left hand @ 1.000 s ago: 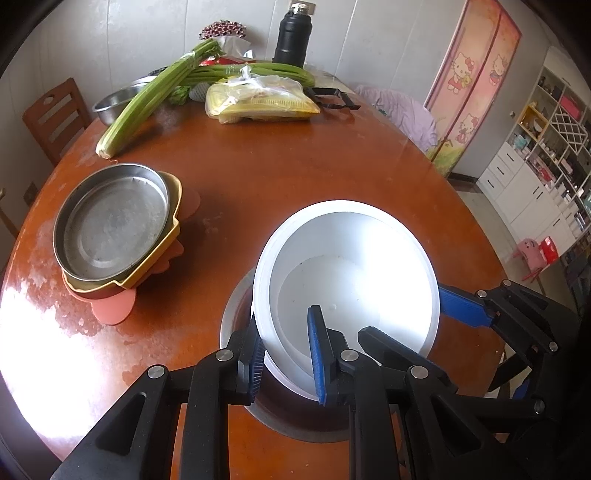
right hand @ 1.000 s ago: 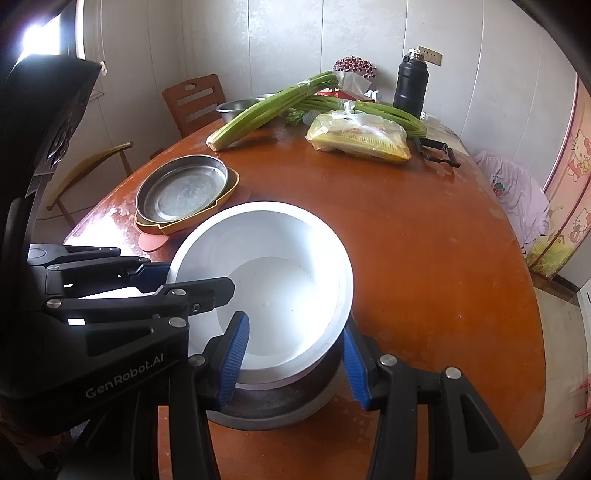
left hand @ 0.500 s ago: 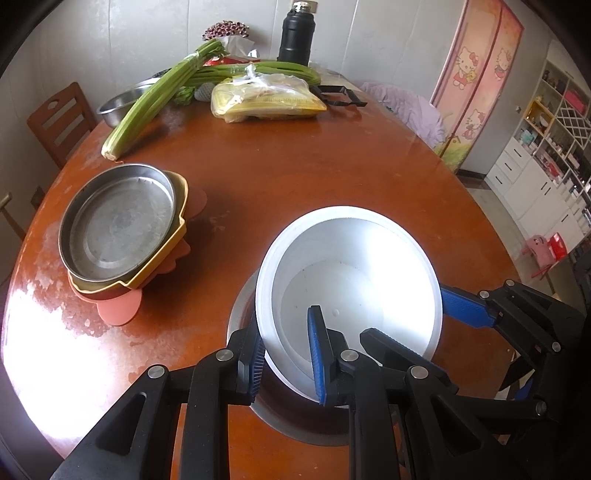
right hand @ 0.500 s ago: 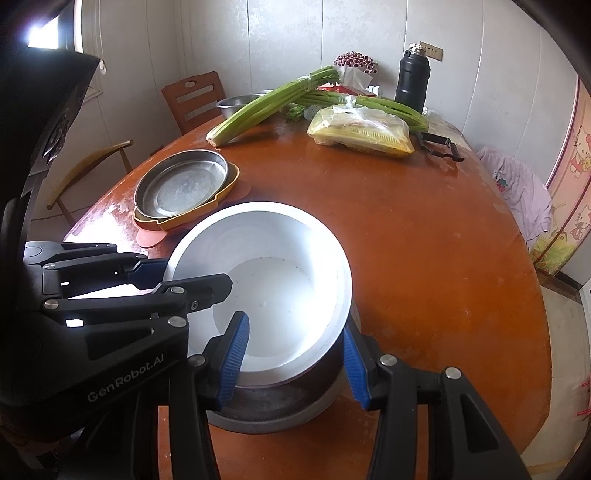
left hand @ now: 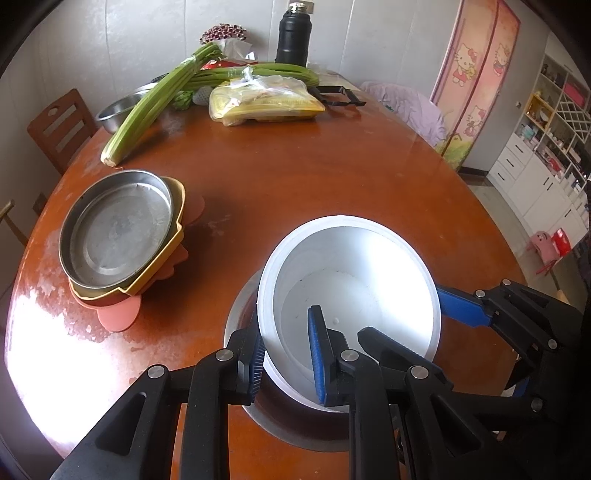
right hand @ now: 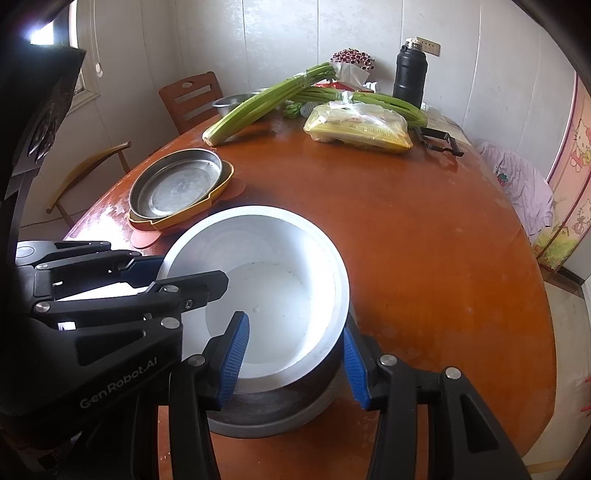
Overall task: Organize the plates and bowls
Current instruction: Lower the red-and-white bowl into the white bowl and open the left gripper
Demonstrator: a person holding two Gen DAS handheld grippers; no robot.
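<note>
A white bowl [left hand: 351, 280] sits tilted inside a steel bowl [left hand: 280, 424] at the table's near edge; it also shows in the right wrist view [right hand: 266, 277], with the steel bowl [right hand: 273, 417] under it. My left gripper [left hand: 286, 354] is shut on the white bowl's near-left rim, one finger inside, one outside. My right gripper [right hand: 295, 358] is shut across the bowl's near-right rim, one finger inside and one outside. A stack of a steel plate [left hand: 118, 229] on a yellow plate and a pink plate stands at the left.
At the far end of the brown oval table [left hand: 332, 177] lie celery stalks [left hand: 159, 99], a yellow plastic bag [left hand: 266, 103], a black flask [left hand: 293, 35], a steel basin [left hand: 118, 110] and a black peeler [left hand: 340, 98]. A wooden chair [left hand: 59, 129] stands at the left.
The white bowl has tilted and lifted a little in both grippers. Both views have risen slightly, so the far table looks further off.
</note>
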